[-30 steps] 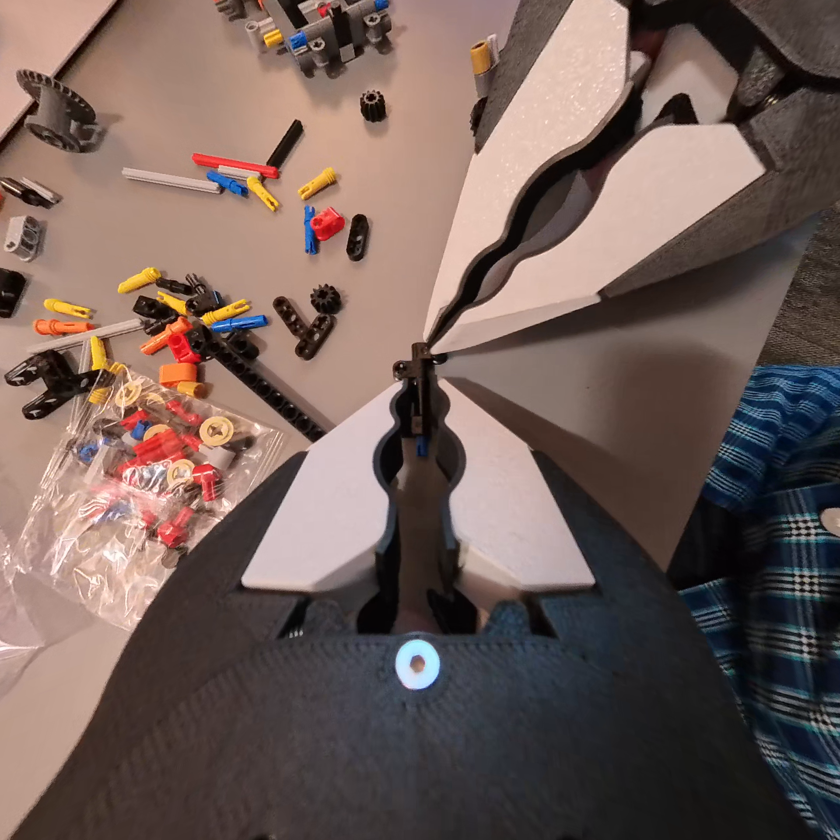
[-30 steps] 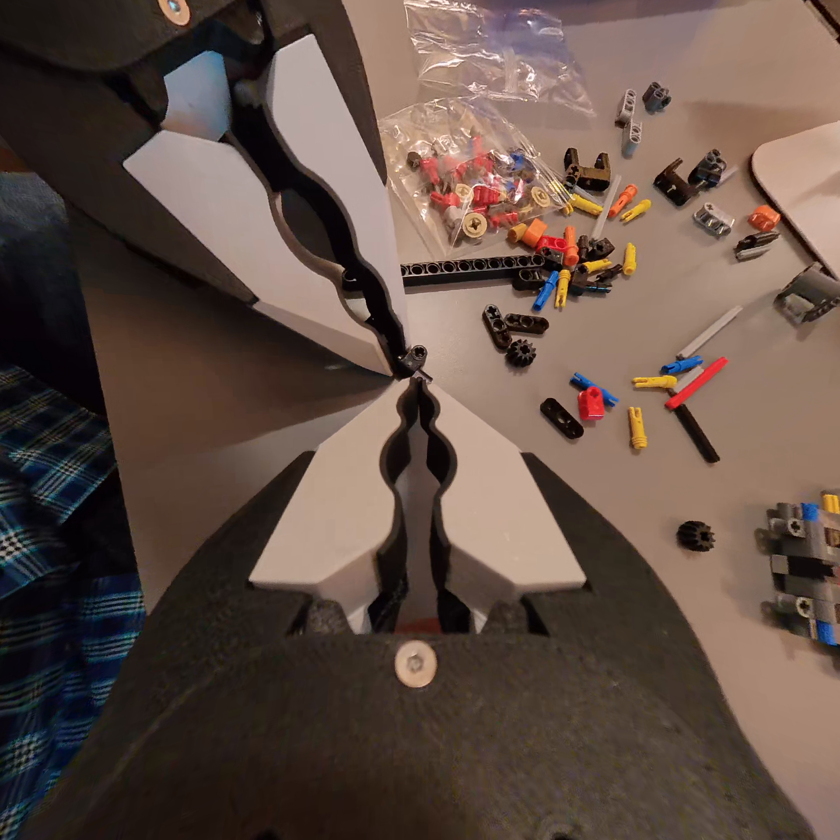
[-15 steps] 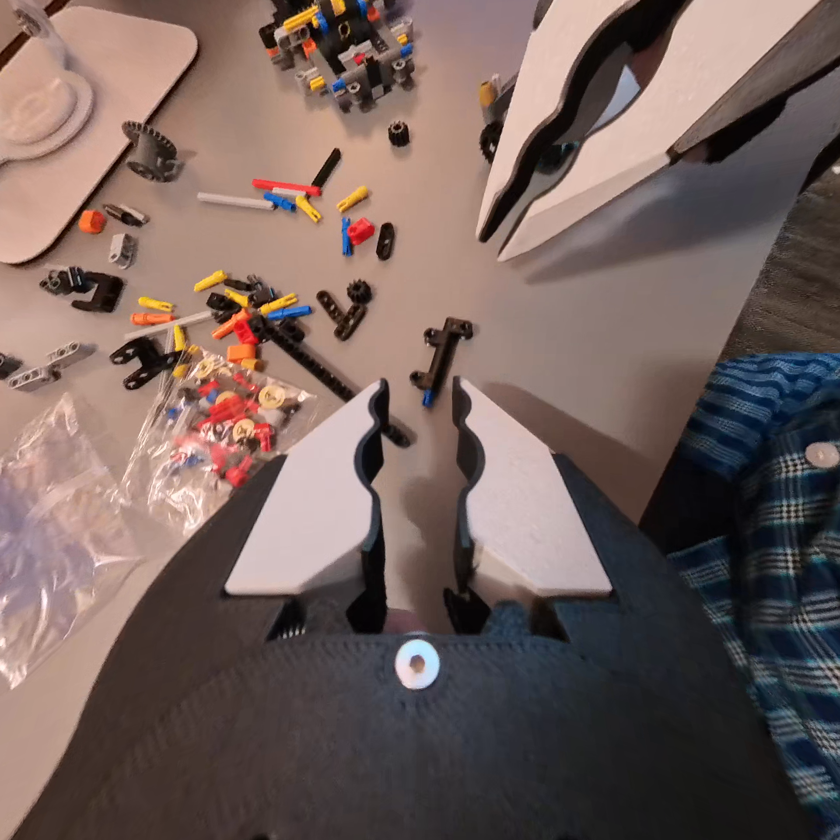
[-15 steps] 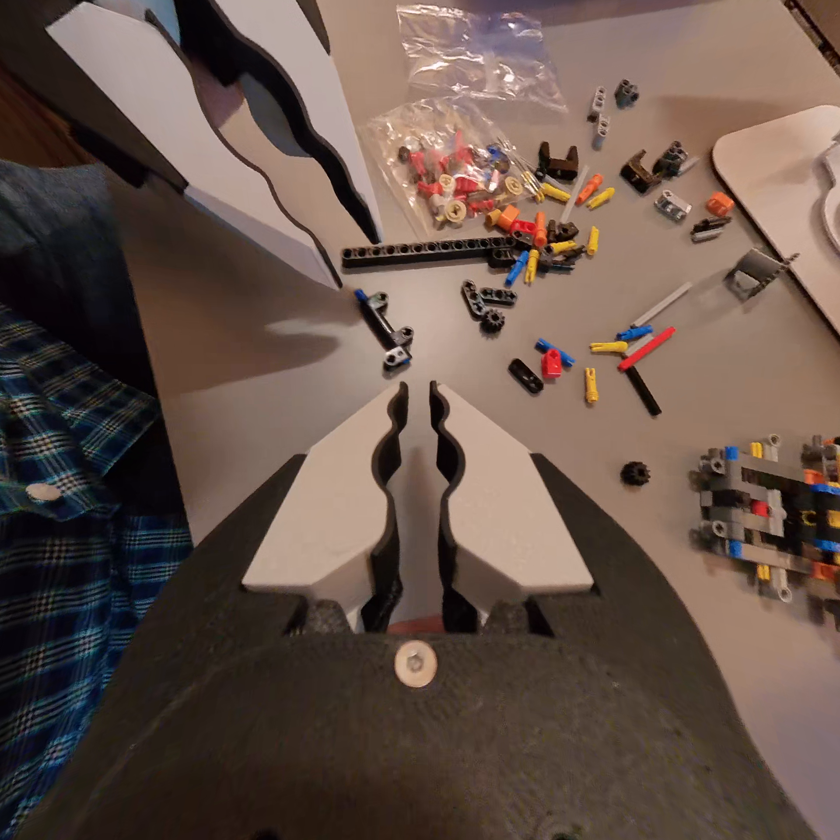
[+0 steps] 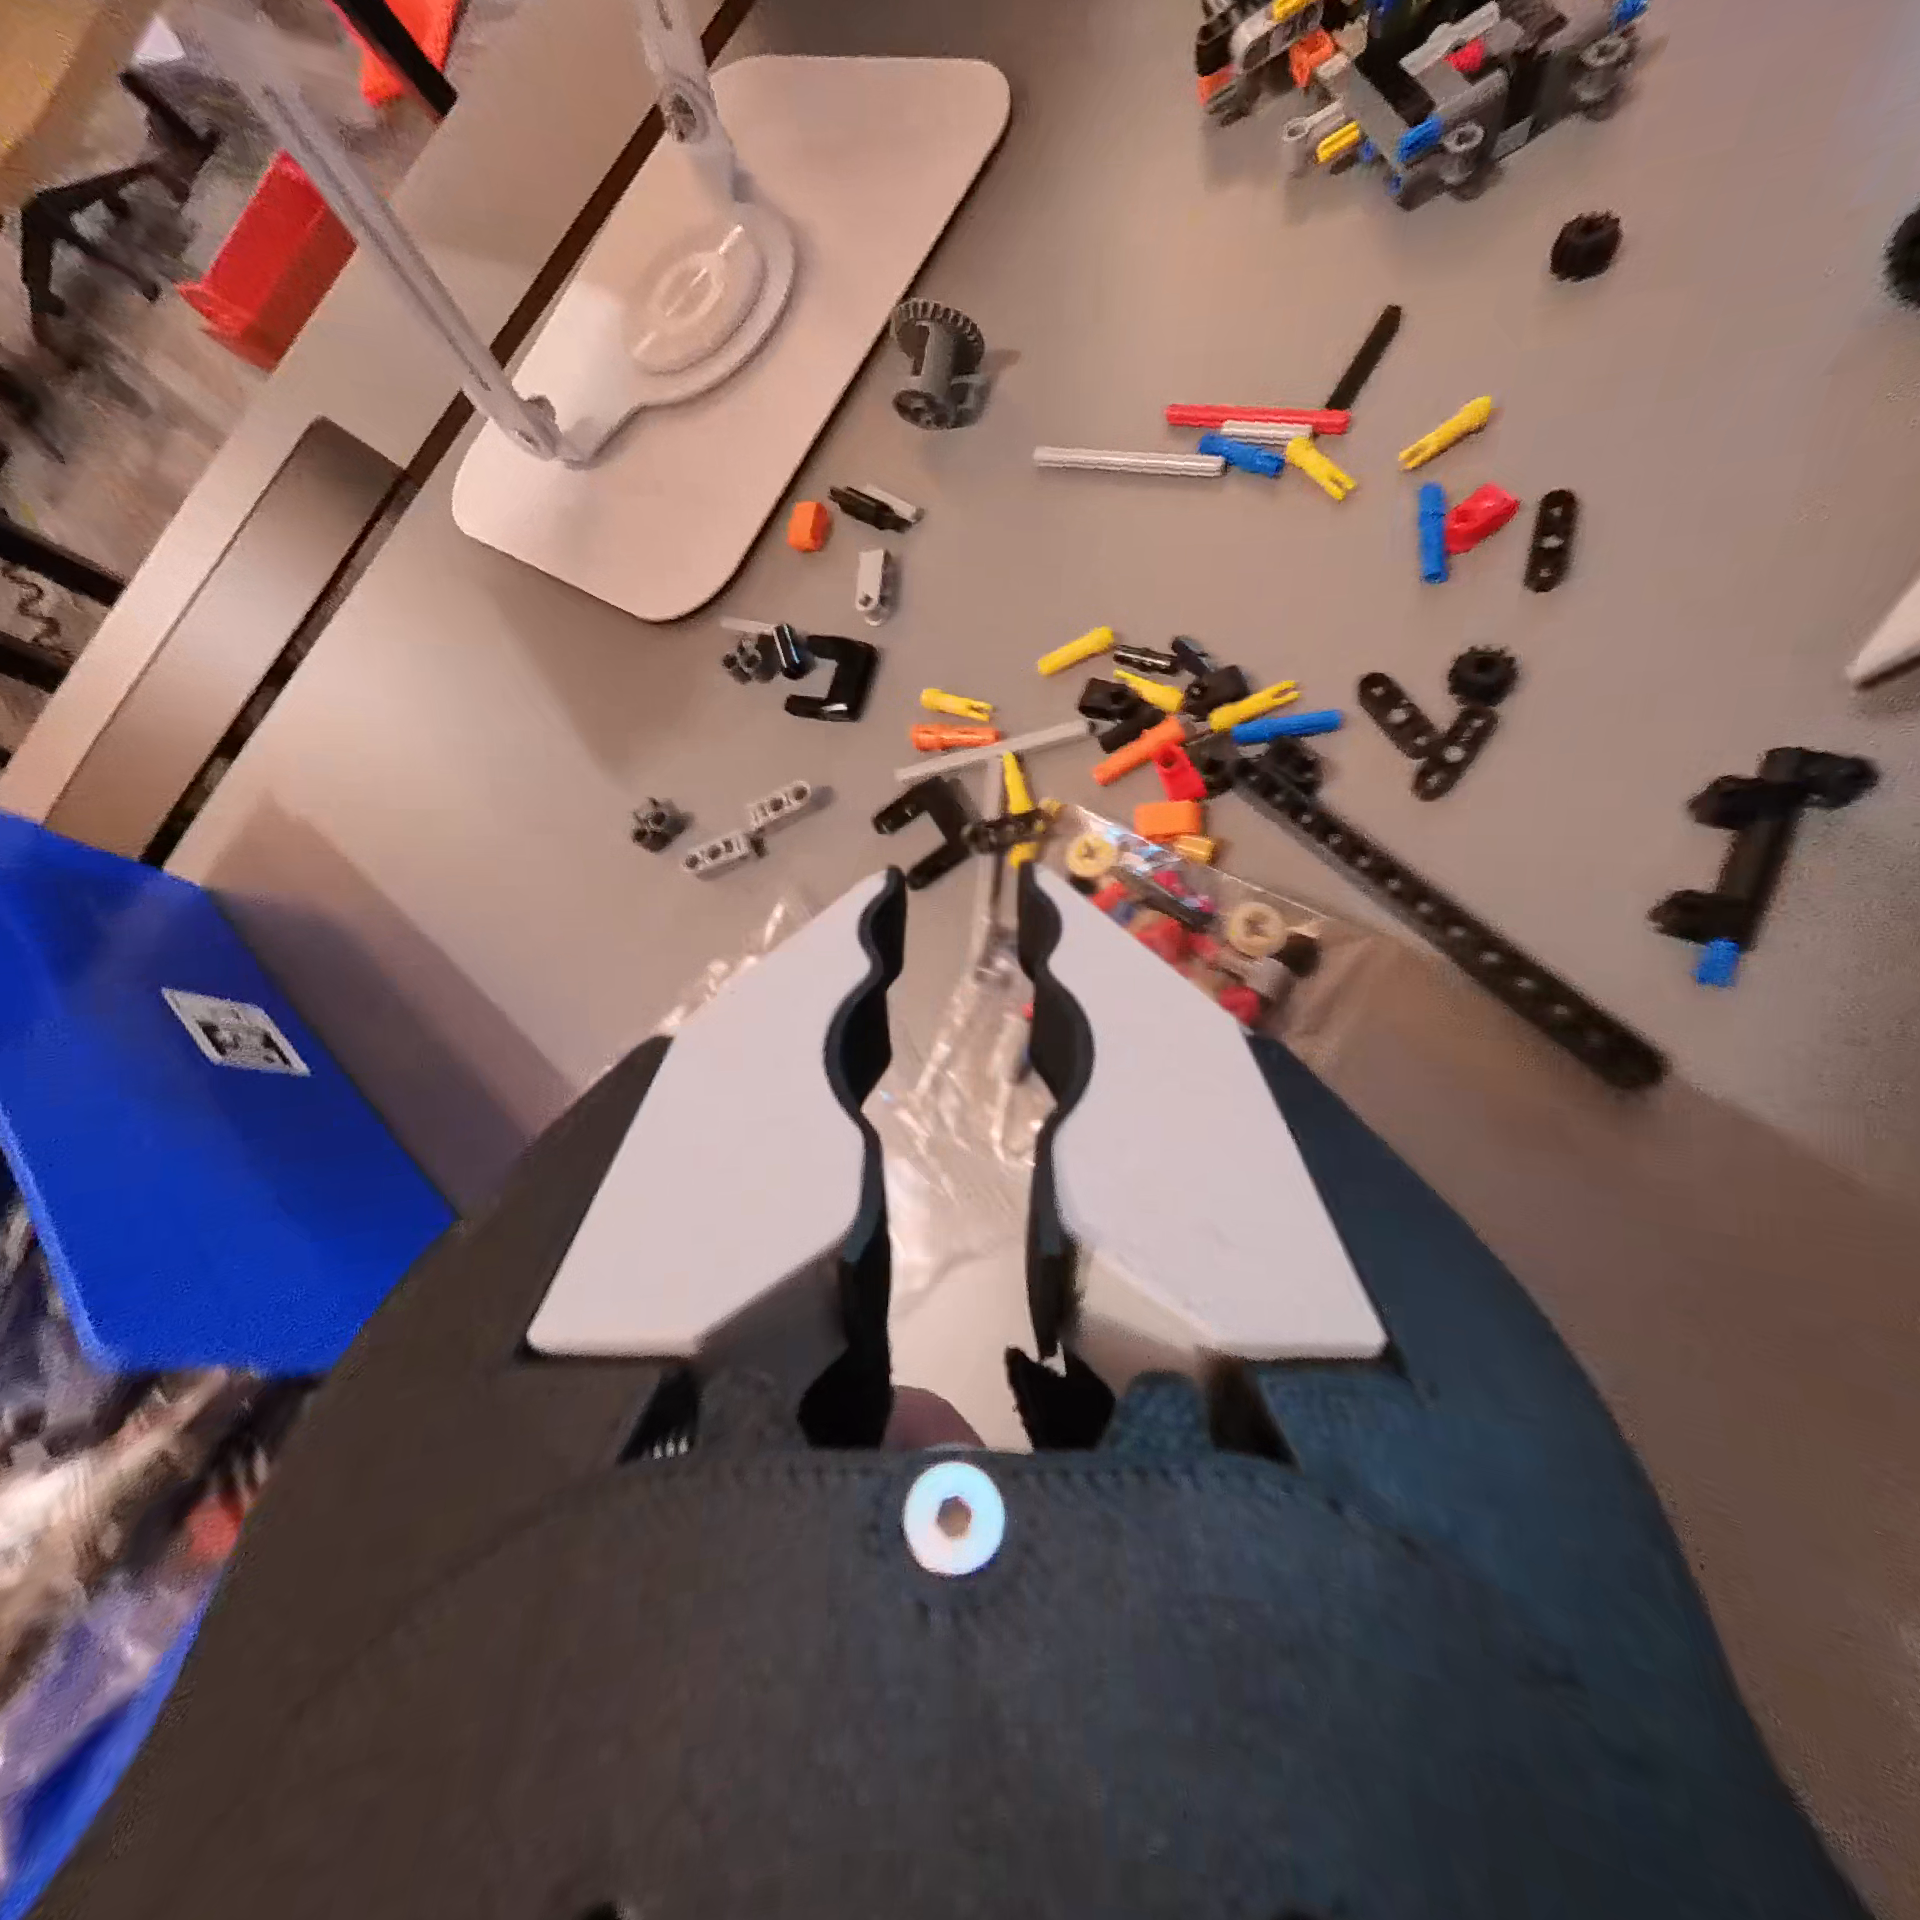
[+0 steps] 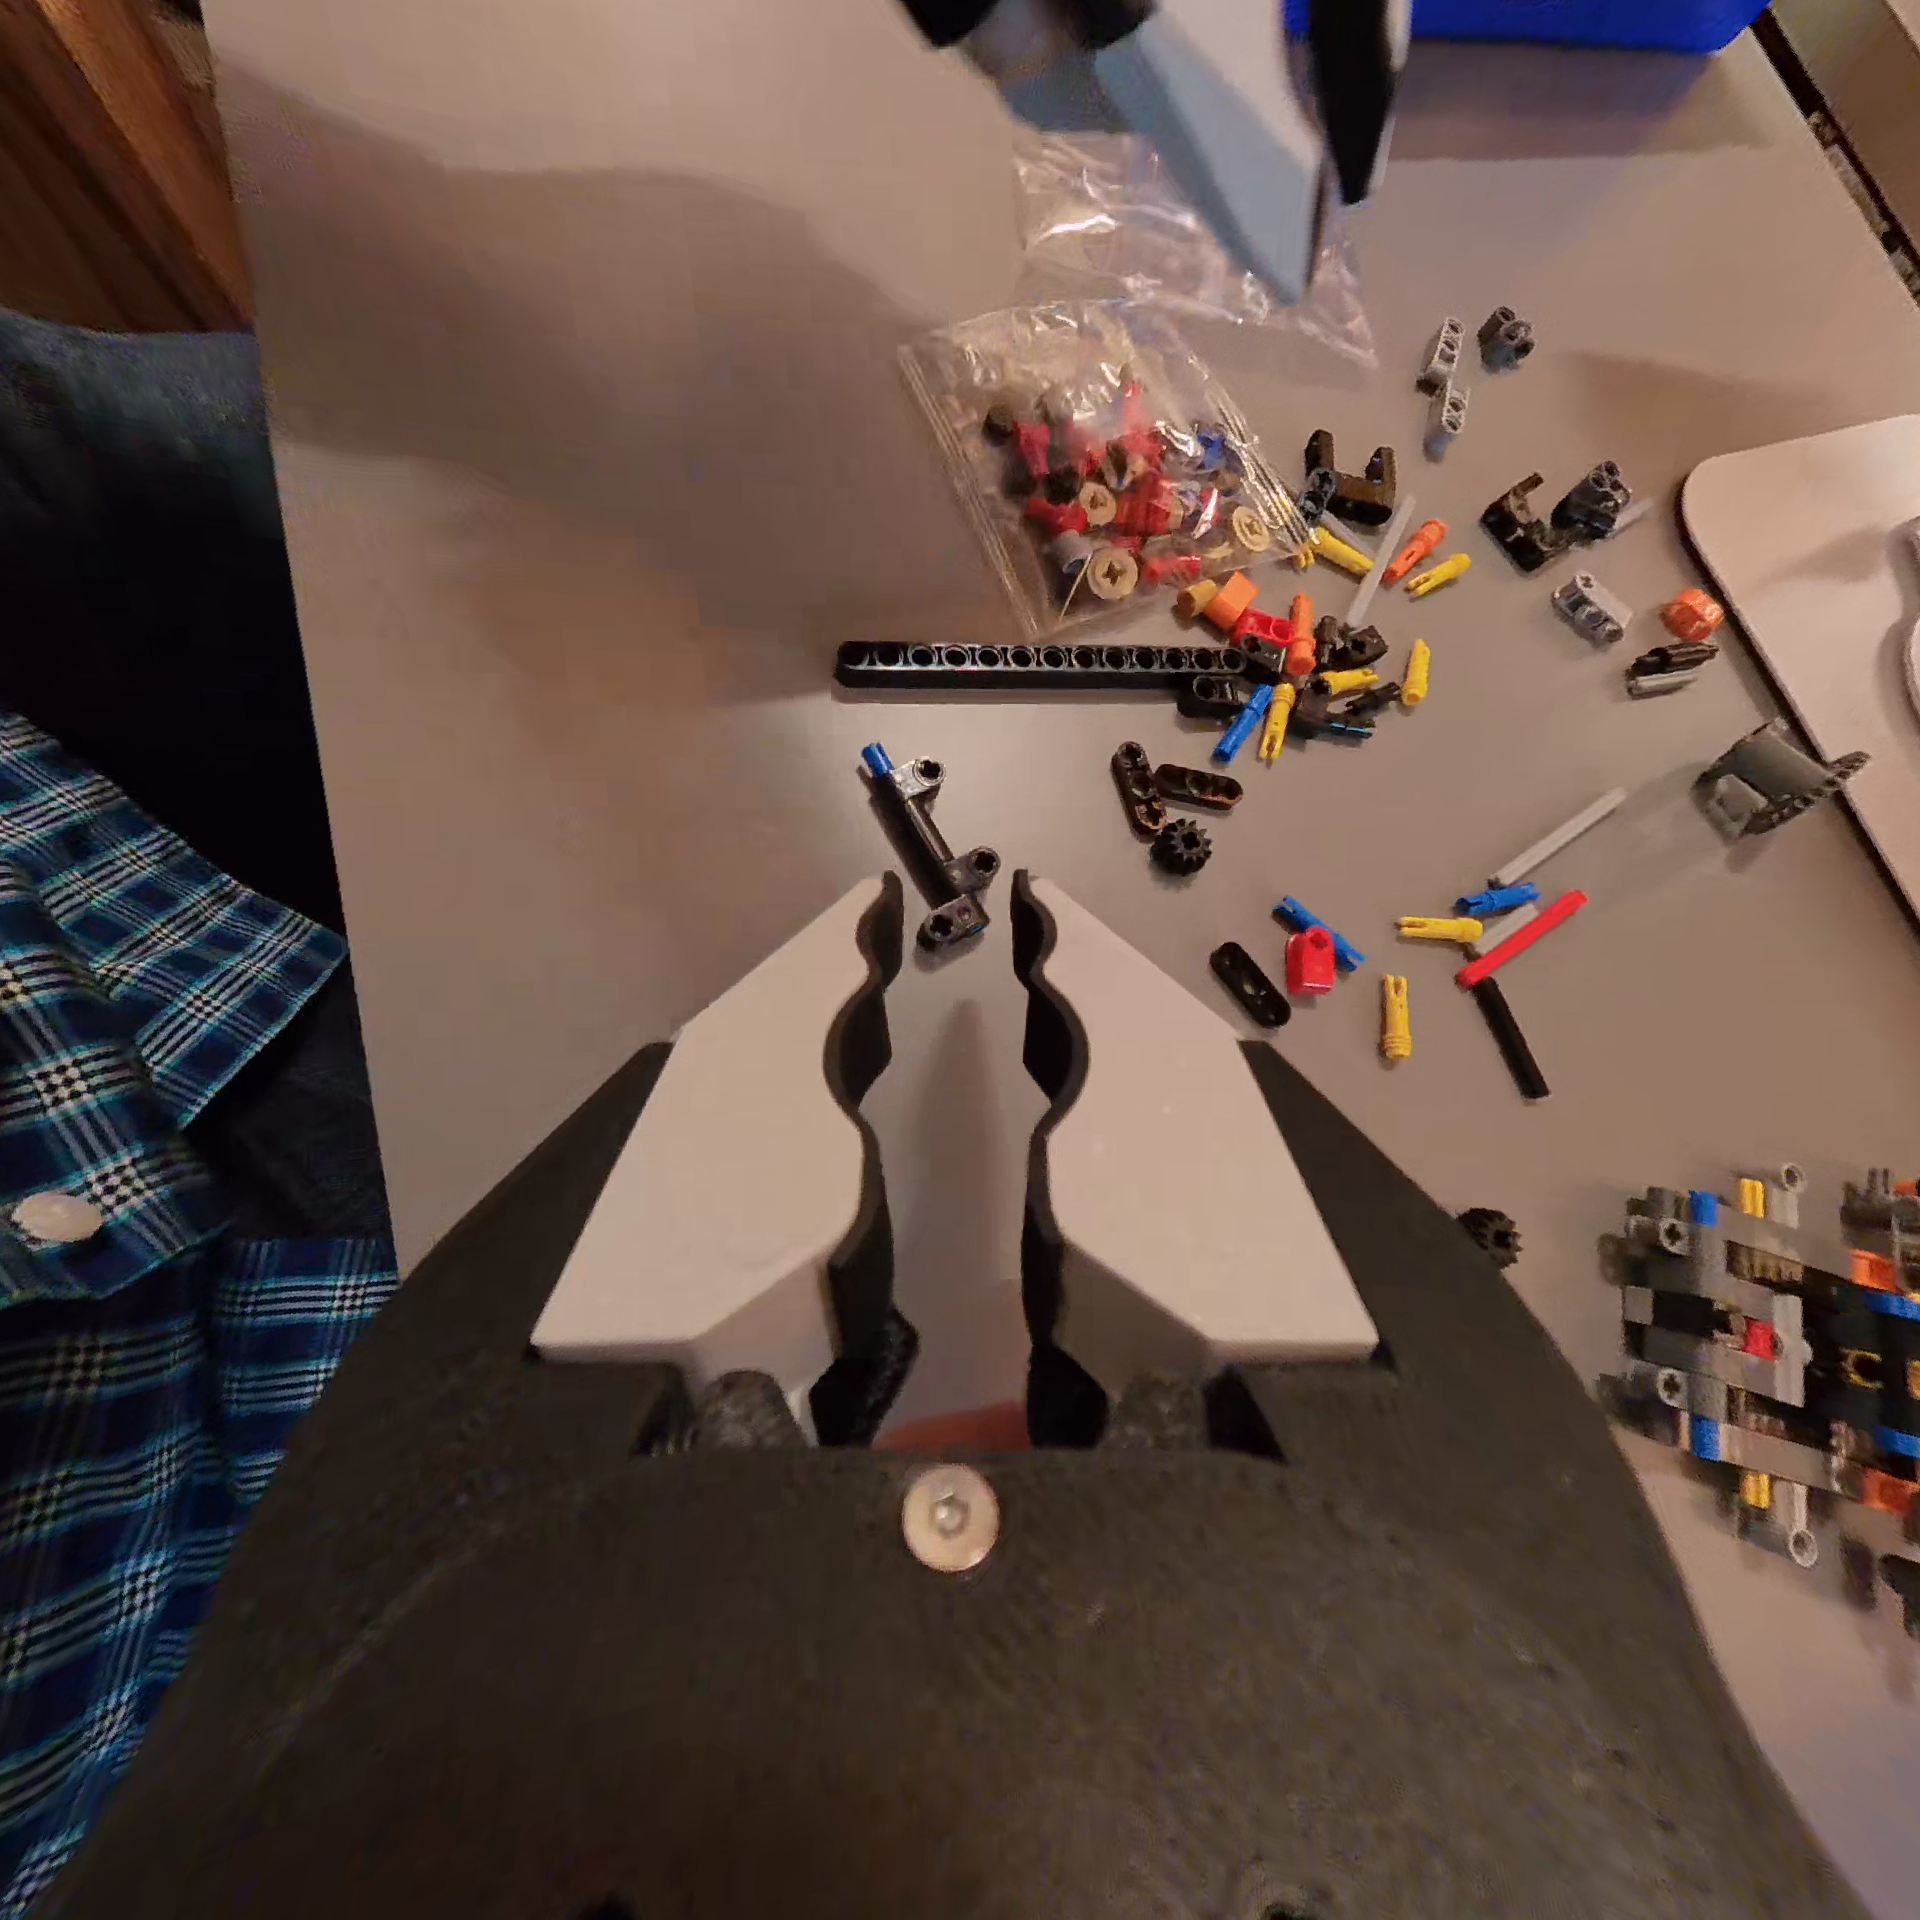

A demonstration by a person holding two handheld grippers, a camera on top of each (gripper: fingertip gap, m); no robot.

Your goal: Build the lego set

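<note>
Left claw [image 5: 961, 883] hangs parted and empty above the parts bag [image 5: 1195, 914]. Right claw [image 6: 948, 891], fingers apart, holds nothing; the black assembly [image 6: 928, 844] lies on the desk [image 6: 623, 520] just beyond its tips.

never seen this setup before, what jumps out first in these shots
A scatter of small coloured lego pins fills the middle of the grey table, beside a clear bag of parts. A small black assembly with a blue pin lies just ahead of the open right tongs. A half-built model sits at the right edge.
</note>
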